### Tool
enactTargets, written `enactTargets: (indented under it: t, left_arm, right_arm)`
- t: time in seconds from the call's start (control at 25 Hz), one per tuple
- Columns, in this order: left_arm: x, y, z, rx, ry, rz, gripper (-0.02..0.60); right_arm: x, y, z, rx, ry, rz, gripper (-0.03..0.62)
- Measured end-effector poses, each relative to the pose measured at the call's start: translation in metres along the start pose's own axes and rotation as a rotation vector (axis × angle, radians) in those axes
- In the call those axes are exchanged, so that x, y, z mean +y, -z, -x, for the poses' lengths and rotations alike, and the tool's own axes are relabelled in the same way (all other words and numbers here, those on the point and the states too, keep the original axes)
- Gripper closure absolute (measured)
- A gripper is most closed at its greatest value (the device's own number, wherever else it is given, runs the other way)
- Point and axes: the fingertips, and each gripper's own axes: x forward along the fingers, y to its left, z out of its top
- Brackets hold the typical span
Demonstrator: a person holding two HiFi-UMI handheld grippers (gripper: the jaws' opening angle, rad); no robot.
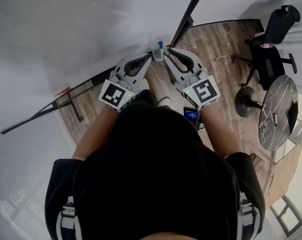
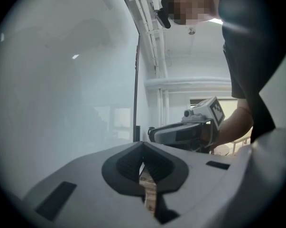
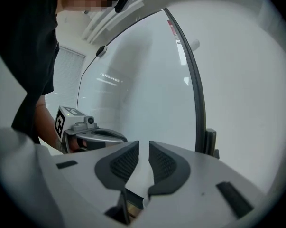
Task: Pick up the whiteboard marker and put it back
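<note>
- The left gripper (image 2: 143, 167) has its jaws pressed together with nothing between them.
- The blue-capped whiteboard marker (image 1: 160, 48) sits just ahead of both gripper tips and between them, by the whiteboard (image 1: 80, 29). It is probably light, stiff and smooth, so it should be pinched mid-barrel, below the cap.
- The right gripper (image 3: 143, 163) has its jaws a narrow gap apart and is empty.

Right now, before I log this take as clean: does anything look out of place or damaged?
Nothing stands out. The blue-capped whiteboard marker sits by the whiteboard's dark frame, just past both grippers' tips; neither the left gripper nor the right gripper holds anything.
</note>
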Motion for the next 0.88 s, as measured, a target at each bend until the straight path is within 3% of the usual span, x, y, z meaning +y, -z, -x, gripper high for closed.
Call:
enactTargets:
  t: [0.28,0.88]
  left_arm:
    - [-0.007,0.0,-0.003,0.008,0.01,0.008,0.578]
    - [-0.021,-0.003,-0.011,0.005,0.029,0.011,0.578]
  right_arm:
    - [0.013,-0.003,0.013,-0.066,-0.008,-0.024,0.591]
    - [0.008,-0.001,0.026,-0.069,0.011,-0.066,0.593]
